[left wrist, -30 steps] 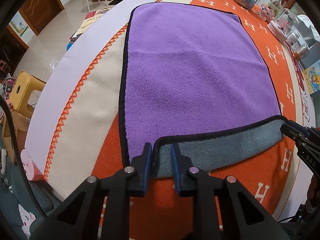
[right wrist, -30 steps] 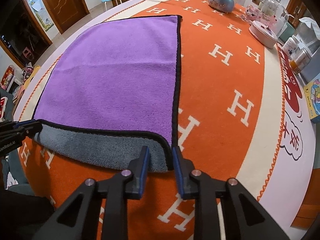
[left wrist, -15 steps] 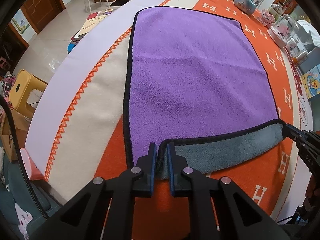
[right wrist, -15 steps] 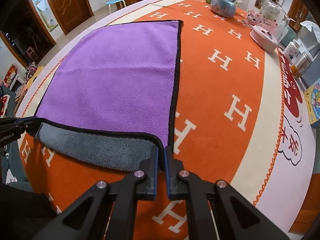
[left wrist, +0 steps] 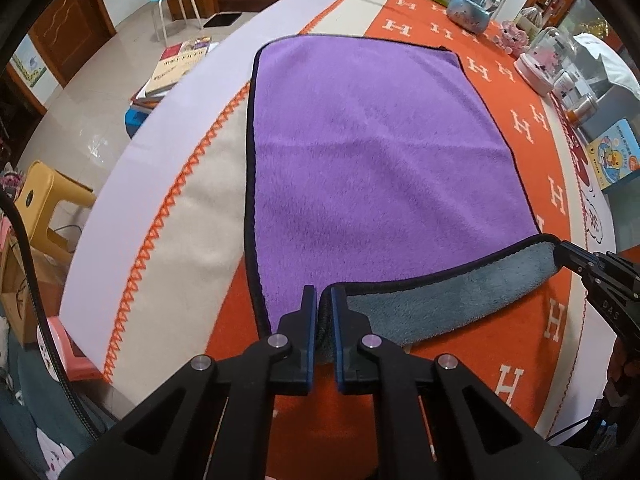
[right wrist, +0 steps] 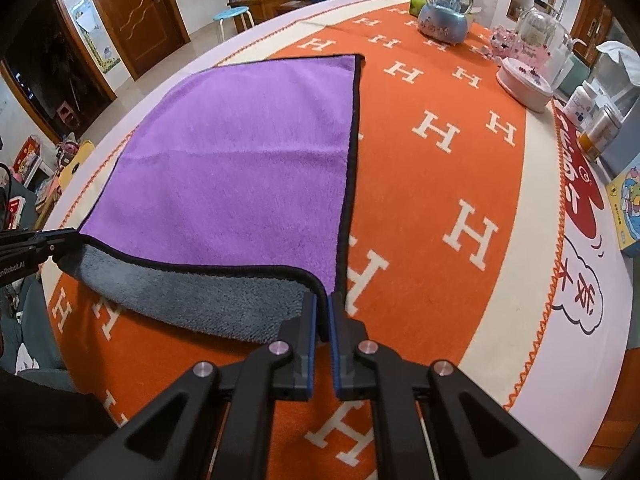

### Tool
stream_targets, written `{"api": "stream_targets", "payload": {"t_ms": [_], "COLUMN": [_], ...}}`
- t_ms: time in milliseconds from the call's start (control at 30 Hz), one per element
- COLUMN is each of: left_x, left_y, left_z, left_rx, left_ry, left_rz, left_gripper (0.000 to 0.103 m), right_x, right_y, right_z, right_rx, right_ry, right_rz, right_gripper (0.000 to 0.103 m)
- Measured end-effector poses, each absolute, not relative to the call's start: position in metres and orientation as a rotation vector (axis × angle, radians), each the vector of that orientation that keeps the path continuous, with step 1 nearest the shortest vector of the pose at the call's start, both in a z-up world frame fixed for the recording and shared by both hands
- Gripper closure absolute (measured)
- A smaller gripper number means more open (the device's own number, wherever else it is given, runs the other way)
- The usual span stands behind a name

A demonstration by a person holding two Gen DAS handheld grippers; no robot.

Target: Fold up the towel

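A purple towel (left wrist: 372, 168) with a black hem and grey underside lies spread on the orange tablecloth; it also shows in the right wrist view (right wrist: 240, 168). My left gripper (left wrist: 324, 300) is shut on the towel's near left corner. My right gripper (right wrist: 323, 304) is shut on the near right corner. Both hold the near edge lifted, so the grey underside (left wrist: 440, 304) shows and hangs in a curve between them. The right gripper appears at the right edge of the left wrist view (left wrist: 592, 276); the left gripper shows at the left edge of the right wrist view (right wrist: 36, 244).
An orange cloth with white H marks (right wrist: 440, 132) covers the table. A snow globe (right wrist: 444, 12), pink jars (right wrist: 524, 84), cans and boxes stand along the far right. Stools (left wrist: 40, 200) and books stand on the floor to the left.
Both grippers closed on the towel's near corners and lifted them. The near edge rose and moved forward, exposing more grey underside.
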State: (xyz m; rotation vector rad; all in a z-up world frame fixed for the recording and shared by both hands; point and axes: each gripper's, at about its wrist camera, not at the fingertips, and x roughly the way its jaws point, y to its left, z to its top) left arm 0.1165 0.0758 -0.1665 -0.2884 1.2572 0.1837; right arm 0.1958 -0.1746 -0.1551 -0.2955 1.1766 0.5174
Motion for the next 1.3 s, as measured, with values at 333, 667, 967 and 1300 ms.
{"api": "stream_targets", "payload": {"t_ms": [333, 667, 967, 1300], "left_x": [0.127, 0.152, 0.192, 0.236], "left_y": [0.086, 0.111, 0.129, 0.154], "left_z": [-0.132, -0.090, -0.059, -0.054], "left_rx": [-0.231, -0.177, -0.127, -0.097], "left_ry": [1.189, 1.072, 0.954, 0.870], "left_rz": [0.164, 0.133, 0.150, 0.206], "left_gripper": [0.098, 0.099, 0.099, 0.099], "right_x": [0.203, 0.222, 0.262, 0.297], "right_y": [-0.173, -0.156, -0.134, -0.100], "right_z": [-0.129, -0.094, -0.064, -0.061], "right_rx": [-0.242, -0.225, -0.205, -0.250], "right_ry": [1.095, 0.980, 0.850, 0.740], "right_rz": [0.485, 0.469, 0.443, 0.435], "right_gripper": [0.098, 0.098, 0.098, 0.098]}}
